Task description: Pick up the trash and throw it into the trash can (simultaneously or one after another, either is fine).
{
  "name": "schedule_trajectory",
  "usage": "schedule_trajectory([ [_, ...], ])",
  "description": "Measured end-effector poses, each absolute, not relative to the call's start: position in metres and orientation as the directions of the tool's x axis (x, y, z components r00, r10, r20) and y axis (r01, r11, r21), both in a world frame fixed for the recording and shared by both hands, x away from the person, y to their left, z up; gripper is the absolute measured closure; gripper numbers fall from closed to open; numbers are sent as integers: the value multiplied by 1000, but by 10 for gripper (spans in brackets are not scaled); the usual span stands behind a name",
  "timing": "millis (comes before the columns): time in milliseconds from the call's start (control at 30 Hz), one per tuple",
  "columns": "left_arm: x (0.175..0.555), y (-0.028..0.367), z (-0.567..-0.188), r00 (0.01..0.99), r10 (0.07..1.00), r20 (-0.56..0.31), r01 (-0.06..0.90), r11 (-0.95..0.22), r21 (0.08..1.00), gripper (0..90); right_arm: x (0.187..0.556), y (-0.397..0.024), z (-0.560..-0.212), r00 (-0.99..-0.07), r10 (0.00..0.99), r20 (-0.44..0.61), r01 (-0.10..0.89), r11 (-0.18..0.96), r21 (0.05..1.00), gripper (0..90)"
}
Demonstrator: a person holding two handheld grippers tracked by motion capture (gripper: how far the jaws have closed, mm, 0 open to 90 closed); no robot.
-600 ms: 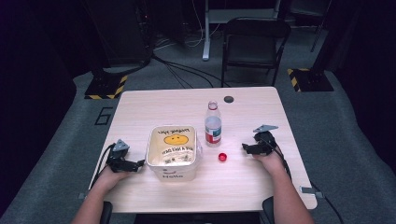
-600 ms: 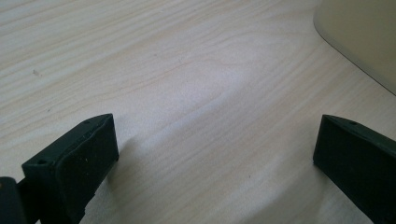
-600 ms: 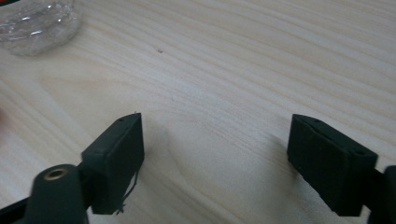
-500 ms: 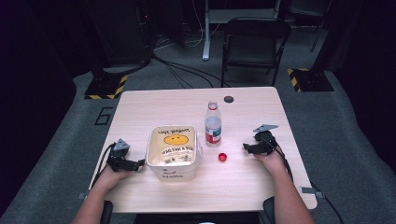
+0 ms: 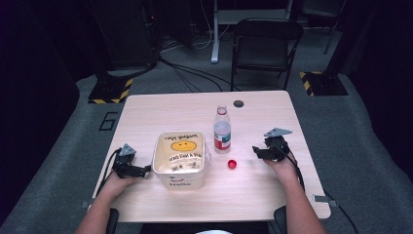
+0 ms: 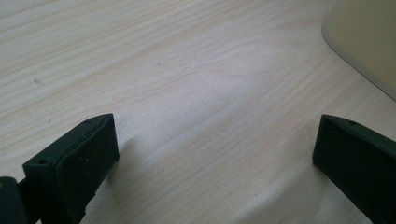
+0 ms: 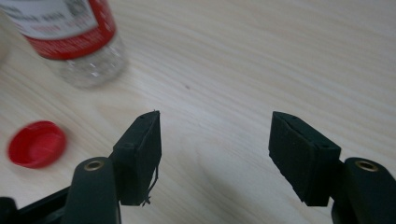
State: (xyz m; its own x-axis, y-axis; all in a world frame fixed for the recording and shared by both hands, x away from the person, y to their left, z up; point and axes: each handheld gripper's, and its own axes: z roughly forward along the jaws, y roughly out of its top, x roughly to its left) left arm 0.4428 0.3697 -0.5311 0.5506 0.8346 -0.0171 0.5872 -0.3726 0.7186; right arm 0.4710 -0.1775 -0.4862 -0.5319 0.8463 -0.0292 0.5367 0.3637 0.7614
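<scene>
Cap [image 5: 232,164] flat on table [image 5: 160,109] beside bottle [image 5: 222,130], just left of right gripper [image 5: 256,152], jaws apart and empty; left gripper [image 5: 145,170] wide open, empty, beside tub [image 5: 179,160].

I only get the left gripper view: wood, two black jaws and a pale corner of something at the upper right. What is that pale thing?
Observer: A cream tub with a smiley face printed on its lid; the left gripper rests just beside it.
Operator: Anything else on the table?
Observer: A clear bottle with a red-and-white label stands upright beyond the tub, its neck uncapped.
Operator: Where is its cap?
Observer: A red cap lies on the table in front of the bottle, apart from it.
Operator: Is the other gripper holding it?
Observer: No. The right gripper is open, with bare wood between its jaws.
</scene>
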Motion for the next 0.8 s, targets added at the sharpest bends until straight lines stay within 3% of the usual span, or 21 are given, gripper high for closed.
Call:
schedule_trajectory([
  [233, 444, 370, -531, 550, 835, -7, 584, -378, 718, 1, 465, -172, -472, -583, 812, 22, 480, 322, 816, 362],
  [800, 446, 370, -532, 543, 840, -13, 585, -367, 723, 3, 462, -145, -434, -606, 796, 15, 430, 311, 848, 207],
])
